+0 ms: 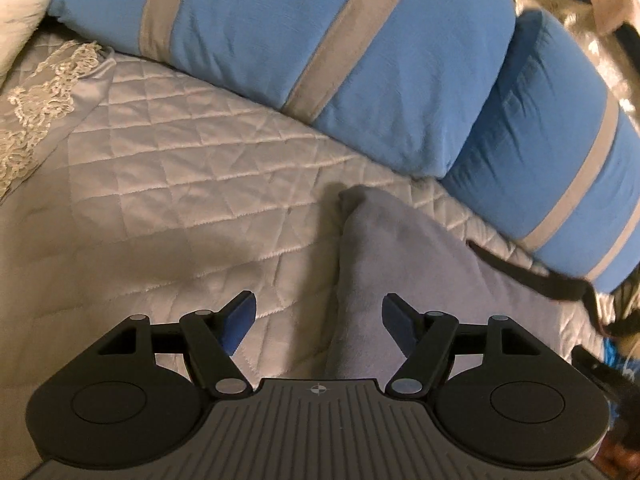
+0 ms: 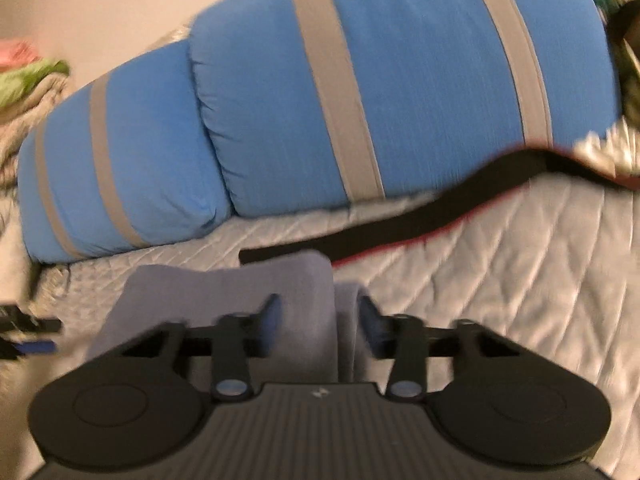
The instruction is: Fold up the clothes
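Grey garment (image 1: 420,272) lies folded on quilted bedspread (image 1: 160,184), near blue pillows (image 1: 320,40). Left gripper (image 1: 318,316) jaws wide, nothing held, hovering over its edge. Right gripper (image 2: 320,312) jaws apart around a fold, blurred. Black strap (image 2: 400,216) lies beyond.

Lighting is warm, dim and indoor. The left wrist view is mostly sharp; soft shadow lies on the quilted bedspread (image 1: 168,184) ahead of the left gripper (image 1: 318,320). The right wrist view shows strong motion blur, smearing the blue pillows (image 2: 420,80) and black strap (image 2: 420,212). Fisheye distortion bends both frames' edges; corners are black.
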A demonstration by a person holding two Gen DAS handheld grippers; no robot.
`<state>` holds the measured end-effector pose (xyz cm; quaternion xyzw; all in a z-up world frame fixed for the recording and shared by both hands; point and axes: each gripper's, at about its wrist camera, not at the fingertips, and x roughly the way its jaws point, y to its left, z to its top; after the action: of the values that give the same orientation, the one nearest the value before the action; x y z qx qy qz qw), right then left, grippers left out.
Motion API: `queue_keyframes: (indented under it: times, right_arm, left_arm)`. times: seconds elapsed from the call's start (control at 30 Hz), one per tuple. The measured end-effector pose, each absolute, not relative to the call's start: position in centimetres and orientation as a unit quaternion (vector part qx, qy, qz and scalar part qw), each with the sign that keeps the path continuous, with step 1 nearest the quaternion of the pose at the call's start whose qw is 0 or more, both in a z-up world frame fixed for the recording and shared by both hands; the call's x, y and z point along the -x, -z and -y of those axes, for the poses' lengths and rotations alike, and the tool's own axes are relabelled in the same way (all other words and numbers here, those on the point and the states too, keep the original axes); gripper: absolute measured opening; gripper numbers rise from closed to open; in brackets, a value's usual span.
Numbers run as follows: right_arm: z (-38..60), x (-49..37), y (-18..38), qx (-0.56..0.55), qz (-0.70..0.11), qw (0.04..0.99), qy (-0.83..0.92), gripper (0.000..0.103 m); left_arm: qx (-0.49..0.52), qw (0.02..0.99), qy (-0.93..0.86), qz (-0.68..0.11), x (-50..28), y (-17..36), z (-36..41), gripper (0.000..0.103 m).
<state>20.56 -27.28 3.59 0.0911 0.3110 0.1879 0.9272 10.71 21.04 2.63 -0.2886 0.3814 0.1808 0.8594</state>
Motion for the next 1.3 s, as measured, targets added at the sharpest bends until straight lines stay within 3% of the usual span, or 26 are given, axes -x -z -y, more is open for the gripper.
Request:
queue_keyframes:
  times: [0.13, 0.33, 0.8, 1.3]
  right_arm:
    - [25.4, -21.3, -3.5, -0.034, -0.282, 0.936, -0.208, 0.017]
    - [22.7, -22.9, -2.5, 0.033, -0.272, 0.937, -0.216, 0.014]
    - [23.9, -25.9, -0.1, -0.012, -0.329, 0.923, -0.2, 0.027]
    - [26.1, -17.2, -2.6, -0.01, -0.354, 0.914, -0.199, 0.031]
  left_arm:
    - [0.3, 0.863, -0.182, -0.363, -10.4, -3.3, -21.0, 0.068]
    - [0.298, 0.865, -0.176, -0.364, -10.6, -3.2, -20.9, 0.068]
    - [0.279, 0.869, -0.166, -0.372, -11.1, -3.0, -20.1, 0.068]
    - [0.218, 0.896, -0.151, -0.358, -9.4, -4.5, -16.3, 0.068]
